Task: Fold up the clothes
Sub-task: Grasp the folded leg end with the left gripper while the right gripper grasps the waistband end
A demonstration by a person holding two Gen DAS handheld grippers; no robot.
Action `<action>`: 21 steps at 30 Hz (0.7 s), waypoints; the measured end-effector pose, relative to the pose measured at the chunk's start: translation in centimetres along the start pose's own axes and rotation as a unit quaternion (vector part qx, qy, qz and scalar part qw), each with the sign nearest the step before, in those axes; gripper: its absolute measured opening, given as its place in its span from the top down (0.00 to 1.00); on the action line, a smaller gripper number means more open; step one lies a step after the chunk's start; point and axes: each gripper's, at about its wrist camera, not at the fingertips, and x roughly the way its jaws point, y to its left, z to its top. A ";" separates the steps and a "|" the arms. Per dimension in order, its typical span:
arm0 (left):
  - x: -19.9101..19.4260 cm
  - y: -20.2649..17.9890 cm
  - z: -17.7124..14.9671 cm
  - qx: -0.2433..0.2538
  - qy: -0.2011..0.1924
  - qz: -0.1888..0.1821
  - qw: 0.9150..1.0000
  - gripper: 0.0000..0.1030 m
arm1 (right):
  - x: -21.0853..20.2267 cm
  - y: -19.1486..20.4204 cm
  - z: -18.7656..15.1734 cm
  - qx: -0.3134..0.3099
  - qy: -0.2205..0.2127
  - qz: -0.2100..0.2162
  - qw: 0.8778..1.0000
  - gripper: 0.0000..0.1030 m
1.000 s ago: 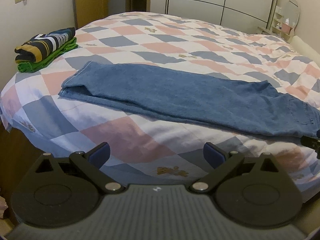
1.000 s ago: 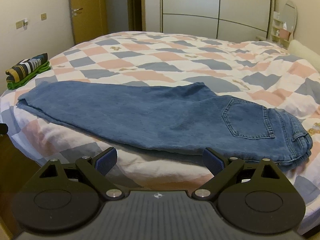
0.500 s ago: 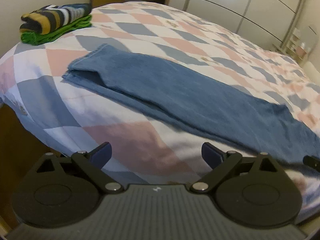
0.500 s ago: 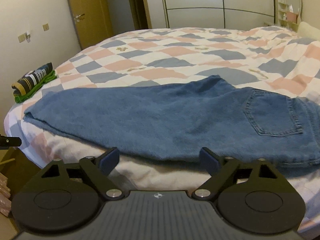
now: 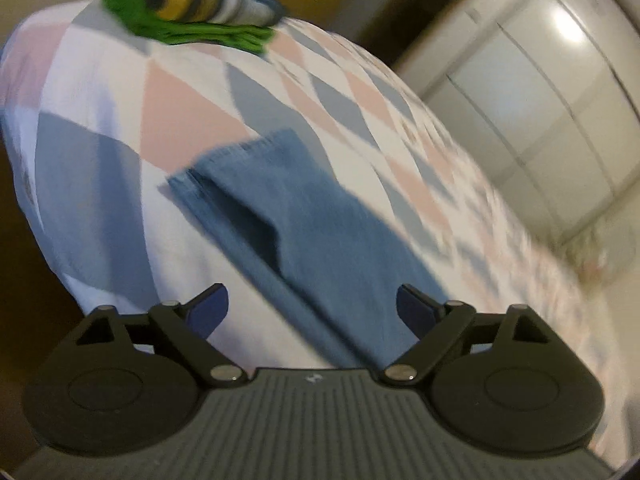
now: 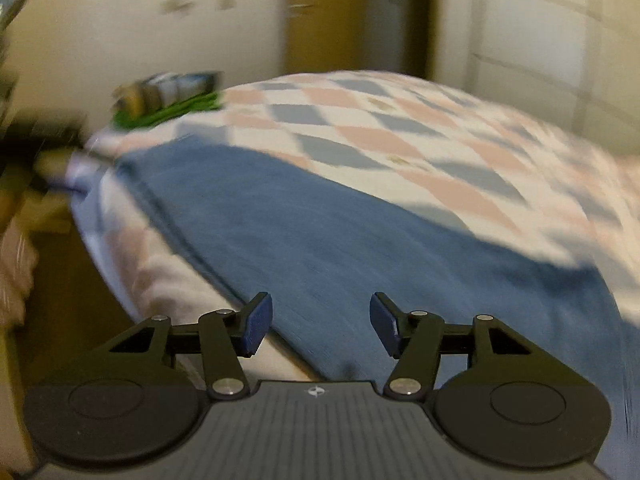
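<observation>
Blue jeans (image 5: 304,232) lie flat along the near edge of the bed, folded lengthwise, with the leg hems at upper left in the left wrist view. My left gripper (image 5: 312,308) hovers open just above the lower legs, nothing between its fingers. In the right wrist view the jeans (image 6: 340,240) stretch from upper left to lower right. My right gripper (image 6: 316,324) is over their near edge, its jaws partly closed but with a clear gap and holding nothing. Both views are motion-blurred.
A bed with a pink, grey-blue and white checked cover (image 5: 120,92) fills both views. A folded stack of green and striped clothes (image 5: 192,12) sits at its far left corner (image 6: 168,96). White wardrobe doors (image 5: 540,80) and a wooden door (image 6: 320,20) stand behind.
Both grippers have swung left and closer to the jeans. The left one now looks at the leg hems. The right one's jaws have narrowed from wide open.
</observation>
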 end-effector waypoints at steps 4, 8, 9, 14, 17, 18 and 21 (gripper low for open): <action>2.1 1.5 2.3 -0.041 -0.014 0.001 0.999 0.32 | 2.6 4.0 1.1 -0.099 -0.007 0.015 0.995 0.53; 3.6 2.6 3.5 -0.058 -0.016 0.013 0.998 0.32 | 4.4 6.8 1.6 -0.159 -0.016 0.032 0.987 0.62; 3.8 2.9 3.5 -0.063 -0.015 0.012 0.998 0.32 | 4.8 7.2 1.7 -0.165 -0.018 0.038 0.985 0.62; 4.8 4.8 3.5 -0.096 -0.013 -0.003 0.995 0.32 | 7.0 9.4 2.1 -0.207 -0.022 0.039 0.977 0.63; 4.9 5.5 3.5 -0.107 -0.018 -0.007 0.994 0.38 | 8.3 10.1 2.1 -0.222 -0.016 0.018 0.975 0.73; 4.9 5.5 3.5 -0.105 -0.018 -0.004 0.994 0.48 | 8.3 10.2 2.1 -0.219 -0.016 0.012 0.976 0.78; 4.7 5.5 3.5 -0.072 -0.020 0.009 0.997 0.81 | 8.3 10.0 2.4 -0.217 -0.020 0.014 0.976 1.00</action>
